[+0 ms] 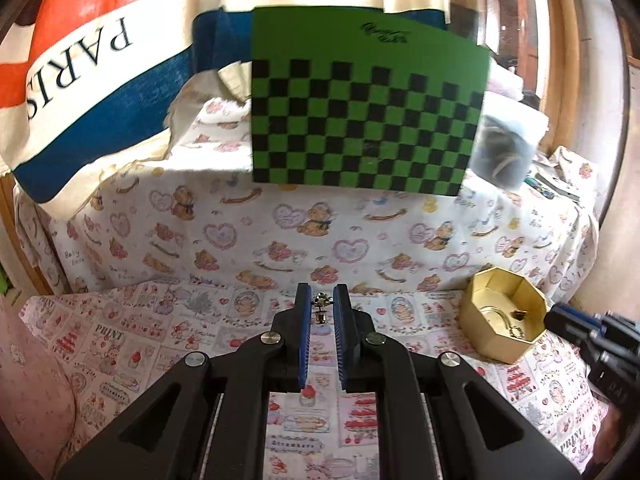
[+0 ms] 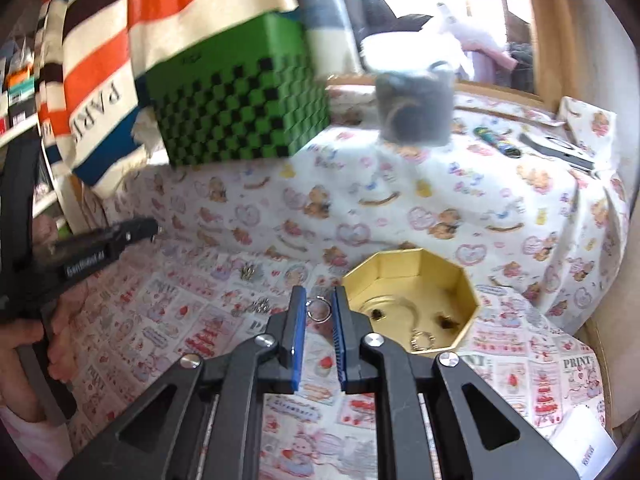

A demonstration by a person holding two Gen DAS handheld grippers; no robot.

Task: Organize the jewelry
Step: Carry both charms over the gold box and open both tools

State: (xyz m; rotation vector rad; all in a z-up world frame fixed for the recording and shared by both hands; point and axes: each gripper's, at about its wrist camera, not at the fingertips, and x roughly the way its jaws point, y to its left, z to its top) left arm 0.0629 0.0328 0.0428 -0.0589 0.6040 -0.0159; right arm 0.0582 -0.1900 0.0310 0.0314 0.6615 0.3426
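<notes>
A gold octagonal box [image 1: 502, 316] stands open on the printed cloth, right of my left gripper; it also shows in the right wrist view [image 2: 412, 300] with several small jewelry pieces [image 2: 422, 338] inside. My left gripper [image 1: 322, 304] is shut on a small gold earring [image 1: 321, 308] held between its blue pads. My right gripper [image 2: 319, 308] is shut on a silver ring [image 2: 319, 311], just left of the box. Loose jewelry pieces [image 2: 256, 306] and another cluster [image 2: 248, 271] lie on the cloth to the left.
A green-and-black checkered box [image 1: 360, 108] stands on the raised bear-print ledge behind. A striped "PARIS" cloth [image 1: 80, 60] hangs at the left. A grey pouch [image 2: 414, 108] and small items [image 2: 552, 148] sit on the ledge at right.
</notes>
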